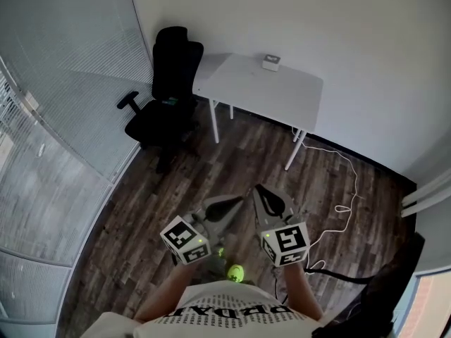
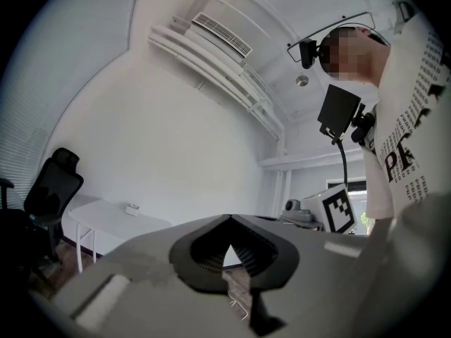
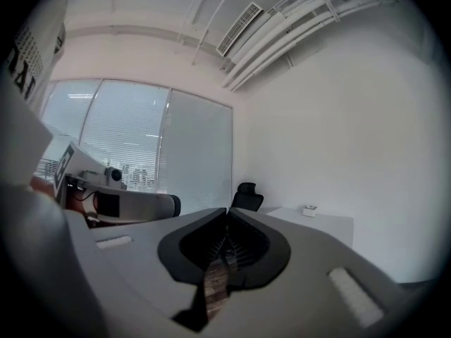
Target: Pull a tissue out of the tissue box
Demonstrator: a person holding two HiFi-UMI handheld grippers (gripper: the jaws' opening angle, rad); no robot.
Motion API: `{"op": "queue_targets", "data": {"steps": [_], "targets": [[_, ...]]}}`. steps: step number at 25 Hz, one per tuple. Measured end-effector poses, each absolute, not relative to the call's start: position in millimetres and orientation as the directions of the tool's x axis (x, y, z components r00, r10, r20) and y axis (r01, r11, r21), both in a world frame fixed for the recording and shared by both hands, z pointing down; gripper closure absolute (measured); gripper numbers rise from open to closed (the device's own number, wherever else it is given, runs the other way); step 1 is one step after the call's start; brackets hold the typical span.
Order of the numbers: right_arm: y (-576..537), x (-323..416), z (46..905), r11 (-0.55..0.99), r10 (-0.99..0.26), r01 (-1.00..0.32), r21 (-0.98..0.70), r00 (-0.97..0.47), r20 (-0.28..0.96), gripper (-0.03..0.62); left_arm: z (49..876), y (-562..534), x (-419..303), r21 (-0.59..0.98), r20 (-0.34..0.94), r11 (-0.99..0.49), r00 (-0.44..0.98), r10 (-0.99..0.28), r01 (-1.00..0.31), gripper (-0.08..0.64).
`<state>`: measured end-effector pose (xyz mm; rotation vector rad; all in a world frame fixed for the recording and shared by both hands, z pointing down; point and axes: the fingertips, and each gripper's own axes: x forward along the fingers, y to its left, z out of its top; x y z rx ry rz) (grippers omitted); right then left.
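The fingers of the left gripper are pressed together at the tips with nothing between them, leaving only the diamond-shaped gap framed by their dark ribbed pads. The right gripper matches it, its fingers closed tip to tip and empty. Both are smooth grey moulded shells, each carrying a cube with black-and-white square markers, and the person holds them level just in front of the chest. The tissue box is well apart from them, a small pale block near the far edge of a white tabletop on thin white legs. It is too small here to tell whether a tissue stands out of it. The step in hand looks like the approach, so the pull itself is not yet begun. To do it well, walk both grippers over to the tabletop and spread one pair of fingers only when close. Pinch the soft tissue low, near the opening, and draw it straight up slowly. Such a box is likely light and may lift with the tissue, so the other gripper could rest on its top. A black padded office chair stands beside the tabletop on dark wood-plank floor, where a thin white cable loops.
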<state>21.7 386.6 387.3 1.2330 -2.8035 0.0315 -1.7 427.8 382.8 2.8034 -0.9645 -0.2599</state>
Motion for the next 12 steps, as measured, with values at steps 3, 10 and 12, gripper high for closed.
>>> {"op": "queue_targets", "data": {"steps": [3, 10, 12], "targets": [[373, 16, 387, 0.676, -0.735, -0.736, 0.015, -0.673, 0.085, 0.583, 379, 414, -6, 0.239, -0.120, -0.774, 0.773, -0.622, -0.586, 0.569], [335, 17, 386, 0.661, -0.747, -0.749, 0.041, -0.653, 0.123, 0.583, 379, 378, -8, 0.228, -0.125, -0.792, 0.789, -0.601, -0.567, 0.569], [323, 15, 379, 0.648, -0.760, -0.759, 0.068, -0.639, 0.118, 0.583, 374, 367, -11, 0.217, -0.125, -0.795, 0.792, -0.598, -0.567, 0.569]]}}
